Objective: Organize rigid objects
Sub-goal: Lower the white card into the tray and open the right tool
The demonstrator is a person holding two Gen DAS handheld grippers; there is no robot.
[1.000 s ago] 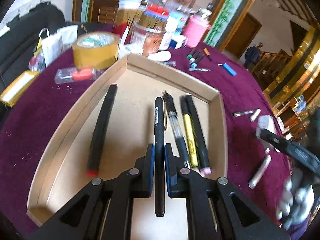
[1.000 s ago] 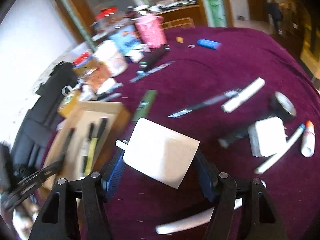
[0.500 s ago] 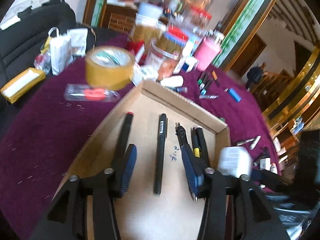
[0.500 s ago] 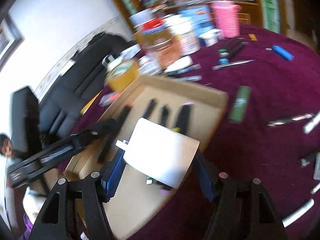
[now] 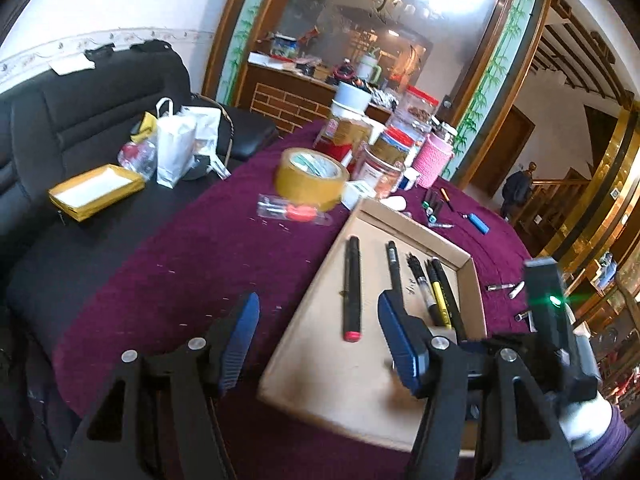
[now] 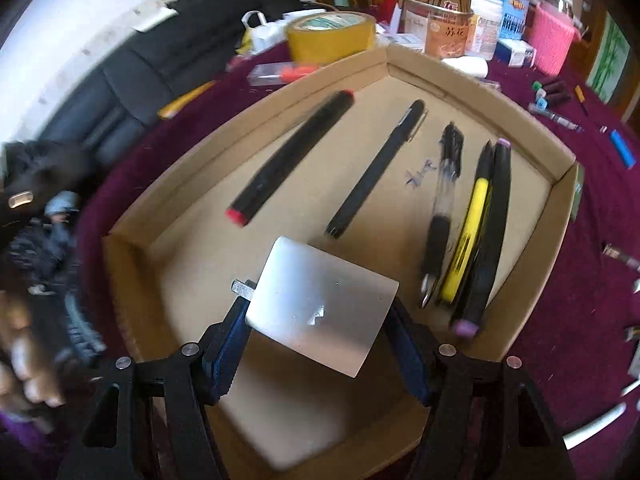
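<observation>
A shallow cardboard tray (image 6: 432, 76) (image 5: 416, 224) lies on the maroon tablecloth. In it lie a black marker with red ends (image 6: 292, 160) (image 5: 352, 284), a black pen (image 6: 380, 164) (image 5: 394, 268), a clear pen (image 6: 444, 200), a yellow highlighter (image 6: 470, 224) and a black marker with purple ends (image 6: 490, 232). My right gripper (image 6: 320, 340) is shut on a white power adapter (image 6: 320, 312), held above the tray's near part. My left gripper (image 5: 320, 336) is open and empty, over the tray's left edge.
A roll of yellow tape (image 5: 310, 178) (image 6: 332, 36), jars, a pink cup (image 5: 434, 158) and a clear pack with a red item (image 5: 294, 212) stand beyond the tray. Loose pens, caps and a blue lighter (image 6: 622, 148) lie to the right. A black sofa (image 5: 80, 128) is left.
My left gripper let go of the black pen in the tray, opened and drew back to the left. My right gripper carried the white adapter from the right of the table to over the tray.
</observation>
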